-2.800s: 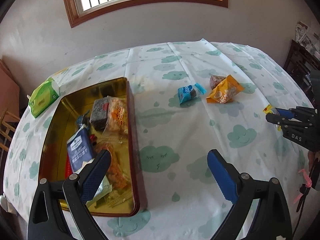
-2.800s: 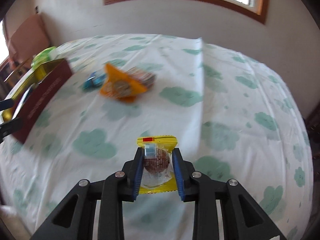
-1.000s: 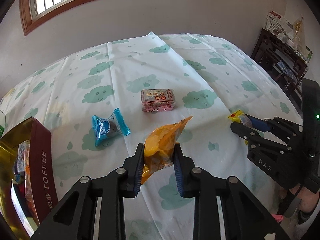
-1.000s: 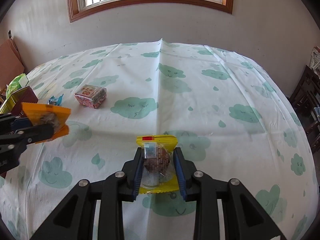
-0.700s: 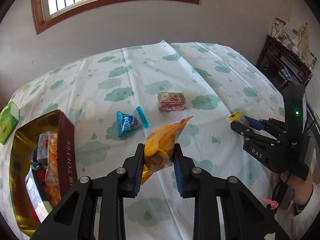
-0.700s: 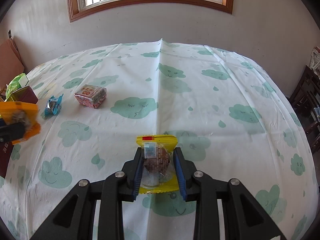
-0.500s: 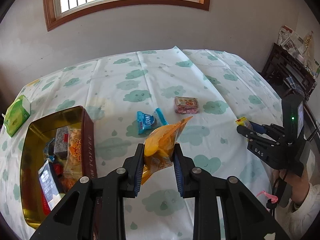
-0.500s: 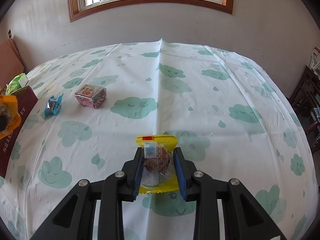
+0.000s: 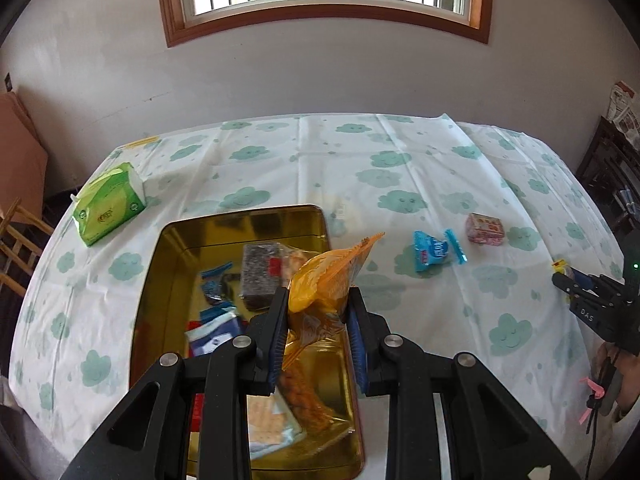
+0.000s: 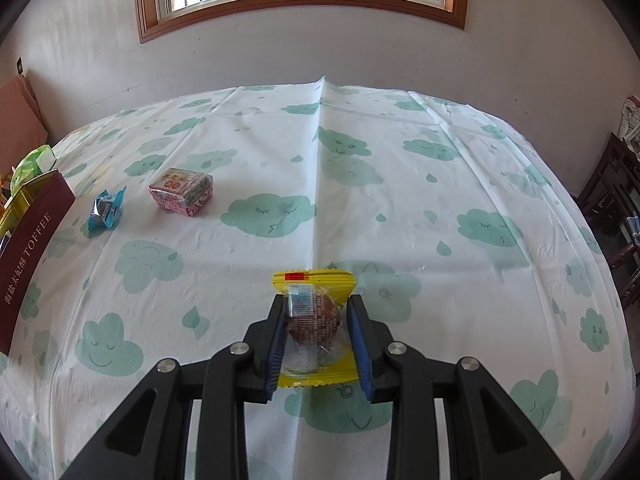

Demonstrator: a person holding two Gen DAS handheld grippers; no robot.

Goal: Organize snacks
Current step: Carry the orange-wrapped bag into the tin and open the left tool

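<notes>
My left gripper point(image 9: 318, 300) is shut on an orange snack bag point(image 9: 326, 280) and holds it above the open gold tin point(image 9: 168, 264), which holds several snacks. My right gripper point(image 10: 318, 320) is shut on a yellow-wrapped round cake point(image 10: 314, 316) above the tablecloth; it shows at the right edge of the left wrist view point(image 9: 560, 276). A blue wrapped candy point(image 9: 434, 250) and a pink wrapped block point(image 9: 484, 230) lie on the cloth right of the tin. They also show in the right wrist view, the candy point(image 10: 106, 210) and the block point(image 10: 182, 190).
A green tissue pack point(image 9: 108, 202) lies at the table's far left. The tin's maroon side point(image 10: 28, 252) reads TOFFEE. Dark wooden furniture point(image 9: 612, 176) stands to the right, a wooden chair point(image 9: 16, 248) to the left. The cloud-print tablecloth point(image 10: 400, 200) covers the table.
My left gripper picked up the orange bag and carried it left, from the cloth to above the tin. My right gripper has kept still with the yellow cake.
</notes>
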